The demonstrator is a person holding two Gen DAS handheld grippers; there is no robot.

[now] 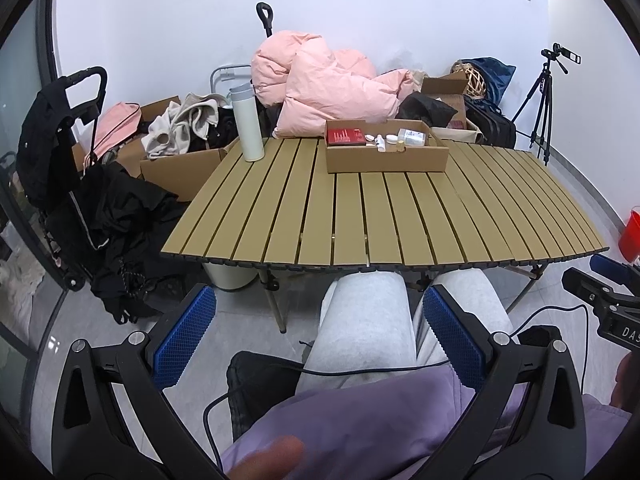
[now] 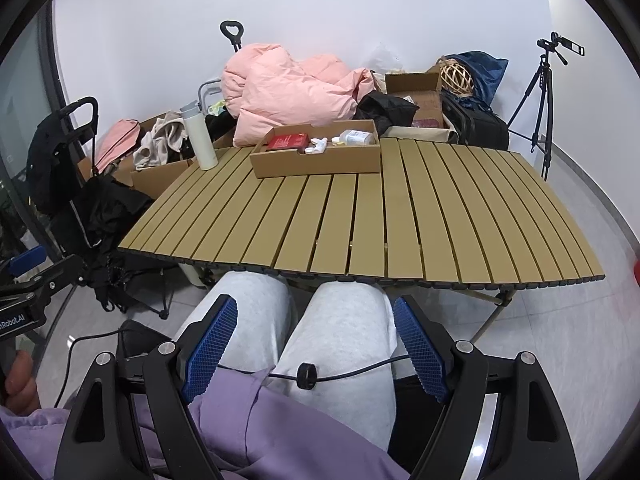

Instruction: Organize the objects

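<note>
A shallow cardboard tray (image 1: 386, 160) (image 2: 316, 164) sits at the far side of the slatted table (image 1: 384, 216) (image 2: 360, 220). It holds a red box (image 1: 345, 136) (image 2: 287, 141), small white bottles (image 1: 380, 143) (image 2: 316, 146) and a clear container (image 1: 412, 136) (image 2: 354, 136). A white thermos (image 1: 247, 124) (image 2: 198, 138) stands upright at the table's far left. My left gripper (image 1: 320, 320) is open and empty, held low above the person's lap, well short of the table. My right gripper (image 2: 314, 328) is likewise open and empty above the knees.
Behind the table lie a pink duvet (image 1: 320, 80), cardboard boxes with clothes (image 1: 180, 156), black bags and a wicker ball (image 2: 458, 76). A black trolley with dark clothes (image 1: 80, 184) stands left, a tripod (image 1: 540, 96) right. Cables cross the lap.
</note>
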